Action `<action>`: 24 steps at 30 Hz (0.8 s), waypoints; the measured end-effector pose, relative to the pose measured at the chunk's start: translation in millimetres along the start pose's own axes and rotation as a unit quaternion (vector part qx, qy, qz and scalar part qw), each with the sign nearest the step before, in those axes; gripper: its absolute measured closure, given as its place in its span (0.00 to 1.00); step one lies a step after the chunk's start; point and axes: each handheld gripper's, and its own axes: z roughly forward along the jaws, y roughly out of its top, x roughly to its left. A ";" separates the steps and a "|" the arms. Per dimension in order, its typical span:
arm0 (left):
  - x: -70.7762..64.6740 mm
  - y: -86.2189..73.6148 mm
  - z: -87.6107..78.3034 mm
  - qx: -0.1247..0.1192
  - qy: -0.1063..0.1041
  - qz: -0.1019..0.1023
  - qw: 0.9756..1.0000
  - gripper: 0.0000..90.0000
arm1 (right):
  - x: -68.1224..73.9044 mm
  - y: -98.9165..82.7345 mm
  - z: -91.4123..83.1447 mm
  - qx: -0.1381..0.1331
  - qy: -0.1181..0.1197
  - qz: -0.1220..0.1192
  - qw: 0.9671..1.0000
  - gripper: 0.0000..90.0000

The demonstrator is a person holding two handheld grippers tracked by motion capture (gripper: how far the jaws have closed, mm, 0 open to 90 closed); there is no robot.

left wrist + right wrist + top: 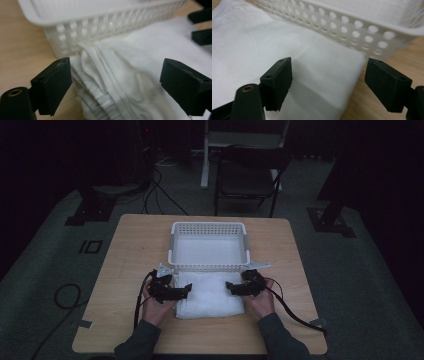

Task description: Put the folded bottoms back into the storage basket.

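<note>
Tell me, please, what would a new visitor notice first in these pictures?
First comes the folded white towel at the near middle of the wooden table, lying right against the front wall of the white perforated basket. Next come the left tool and the right tool, one at each end of the towel, both with jaws wide open.

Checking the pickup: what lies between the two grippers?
Only the folded white towel, spanning from left gripper to right gripper, in the high view.
</note>
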 end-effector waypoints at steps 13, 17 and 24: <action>27.5 -18.1 40.0 0.025 -0.050 -0.027 0.998 0.00 | -2.1 -8.8 27.6 0.035 -0.004 0.013 0.999 0.13; 33.5 -20.4 44.7 0.028 -0.077 -0.043 0.996 0.00 | -9.9 -10.4 31.2 0.042 0.020 0.042 0.998 0.12; 32.9 -18.2 46.7 0.033 -0.084 -0.033 0.995 0.01 | -19.6 -12.8 36.8 0.049 0.059 0.069 0.995 0.15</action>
